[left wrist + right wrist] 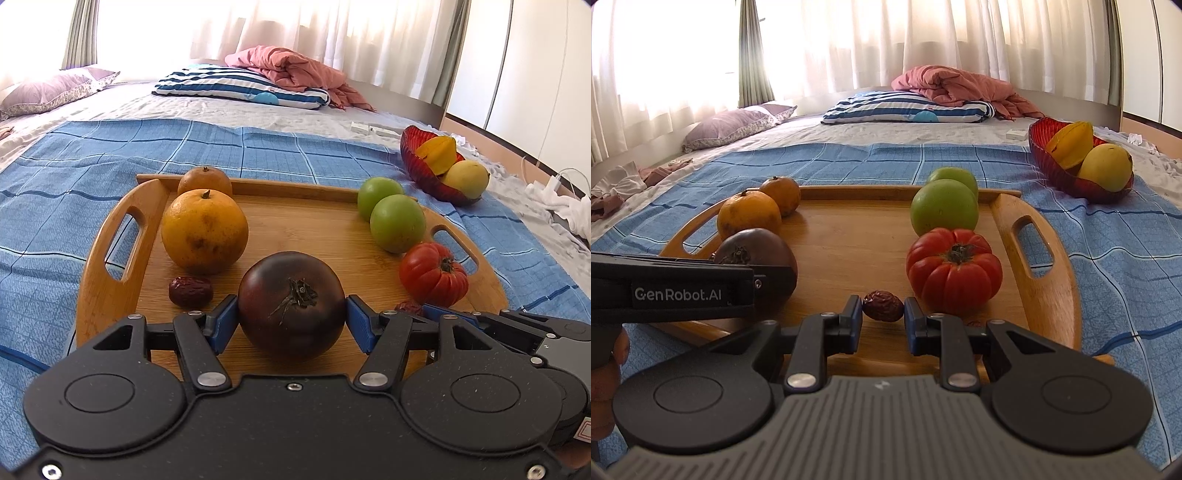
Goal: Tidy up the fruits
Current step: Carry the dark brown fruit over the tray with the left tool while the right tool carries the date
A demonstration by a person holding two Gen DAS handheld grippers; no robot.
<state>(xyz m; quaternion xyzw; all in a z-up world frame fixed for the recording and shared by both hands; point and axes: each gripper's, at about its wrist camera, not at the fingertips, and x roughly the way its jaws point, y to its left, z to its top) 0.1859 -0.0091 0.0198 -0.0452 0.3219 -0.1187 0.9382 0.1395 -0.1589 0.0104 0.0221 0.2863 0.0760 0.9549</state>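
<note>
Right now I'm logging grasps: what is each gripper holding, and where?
The left gripper clamps the dark tomato across its sides. The right gripper pinches a dried date by its two ends.

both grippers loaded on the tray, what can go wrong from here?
1. The left hand-held gripper pinches the dark tomato; soft skin may bruise or slip.
2. The right hand-held gripper holds a small date only at its tips; it could pop out.
3. The grippers sit close together; lifting may knock the red tomato.

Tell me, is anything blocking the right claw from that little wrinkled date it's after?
No. The right gripper already has the red date directly between its blue pads, closed on it. Nothing lies between them; the ribbed red tomato sits just beyond, to the right.
</note>
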